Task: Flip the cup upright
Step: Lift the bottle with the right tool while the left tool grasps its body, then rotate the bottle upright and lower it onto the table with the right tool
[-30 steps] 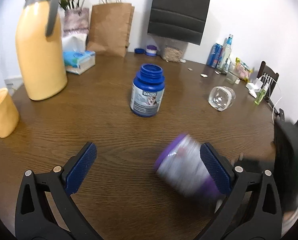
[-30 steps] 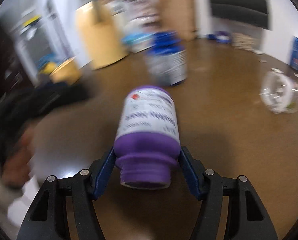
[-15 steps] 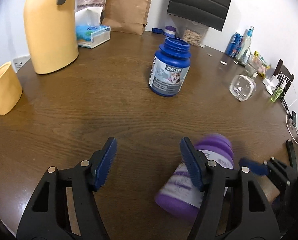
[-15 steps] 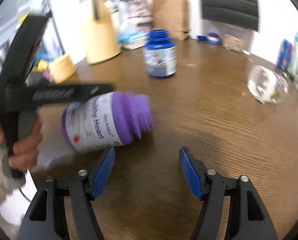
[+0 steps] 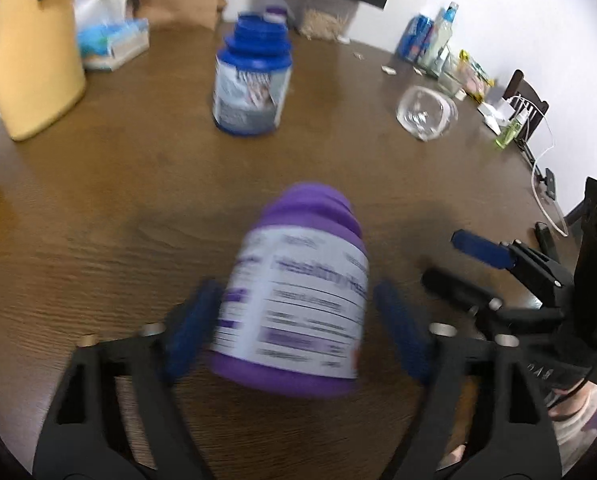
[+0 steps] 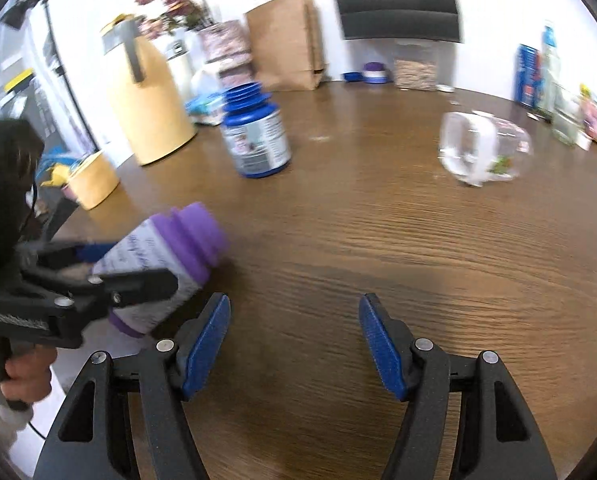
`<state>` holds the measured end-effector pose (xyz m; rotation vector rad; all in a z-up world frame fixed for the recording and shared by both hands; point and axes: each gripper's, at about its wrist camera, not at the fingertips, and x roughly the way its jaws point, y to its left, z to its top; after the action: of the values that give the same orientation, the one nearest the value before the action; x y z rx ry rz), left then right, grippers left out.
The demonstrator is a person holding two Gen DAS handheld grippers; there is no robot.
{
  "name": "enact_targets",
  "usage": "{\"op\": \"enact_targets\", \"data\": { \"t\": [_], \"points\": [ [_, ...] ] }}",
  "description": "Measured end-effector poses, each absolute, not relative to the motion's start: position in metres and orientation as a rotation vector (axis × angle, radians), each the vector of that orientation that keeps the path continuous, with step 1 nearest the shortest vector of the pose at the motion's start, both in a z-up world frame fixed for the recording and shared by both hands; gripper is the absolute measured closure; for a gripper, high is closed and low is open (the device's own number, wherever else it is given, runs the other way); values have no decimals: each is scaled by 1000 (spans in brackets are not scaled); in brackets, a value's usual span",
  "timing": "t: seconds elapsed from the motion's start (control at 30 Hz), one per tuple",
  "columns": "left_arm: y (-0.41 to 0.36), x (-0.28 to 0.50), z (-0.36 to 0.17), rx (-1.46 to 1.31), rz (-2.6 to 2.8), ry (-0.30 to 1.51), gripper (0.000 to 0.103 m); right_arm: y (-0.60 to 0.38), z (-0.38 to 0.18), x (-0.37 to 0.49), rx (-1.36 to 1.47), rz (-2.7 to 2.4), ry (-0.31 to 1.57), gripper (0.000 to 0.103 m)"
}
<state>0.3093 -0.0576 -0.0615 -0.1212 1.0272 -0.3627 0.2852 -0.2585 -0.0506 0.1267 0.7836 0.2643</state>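
A clear glass cup (image 5: pixel 426 114) lies on its side on the brown table (image 5: pixel 118 200), far right; it also shows in the right wrist view (image 6: pixel 484 150). My left gripper (image 5: pixel 296 320) has its blue pads on either side of a purple bottle with a white label (image 5: pixel 302 308), which lies tilted with its cap pointing away; the view is blurred, and a small gap shows at the right pad. In the right wrist view the left gripper (image 6: pixel 110 268) brackets the bottle (image 6: pixel 166 256). My right gripper (image 6: pixel 294 344) is open and empty over bare table.
A blue-capped bottle (image 5: pixel 252 80) stands upright mid-table. A yellow jug (image 5: pixel 30 52), a tissue box (image 5: pixel 112 42) and a paper bag (image 6: pixel 284 42) stand at the back left. A yellow cup (image 6: pixel 92 180) sits at the left edge. Cans and bottles (image 5: pixel 430 42) crowd the far right.
My left gripper has moved over the purple bottle, which now lies between its pads. My right gripper stays open and has drawn away from the bottle to the right.
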Motion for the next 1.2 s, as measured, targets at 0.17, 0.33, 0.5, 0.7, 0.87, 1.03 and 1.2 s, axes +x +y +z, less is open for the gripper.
{"op": "enact_targets", "data": {
  "t": [0.17, 0.33, 0.5, 0.7, 0.87, 1.03, 1.2],
  "points": [
    [-57, 312, -59, -166, -384, 1007, 43, -282, -49, 284, 258, 297, 762, 15],
    [-72, 311, -17, -87, -450, 826, 43, -304, -30, 302, 440, 468, 721, 15],
    [-95, 329, 32, 8, -546, 634, 43, -319, 21, 342, 564, 631, 662, 15],
    [-122, 360, 48, 37, -720, 549, 43, -318, 50, 384, 583, 711, 655, 16],
    [-130, 377, 41, 68, -765, 540, 43, -329, 36, 410, 662, 718, 676, 35],
    [-144, 398, 38, 133, -812, 603, 43, -331, 41, 418, 528, 611, 663, 36],
    [-170, 432, 60, 256, -923, 557, 35, -340, 69, 426, 377, 426, 578, 36]
  ]
}}
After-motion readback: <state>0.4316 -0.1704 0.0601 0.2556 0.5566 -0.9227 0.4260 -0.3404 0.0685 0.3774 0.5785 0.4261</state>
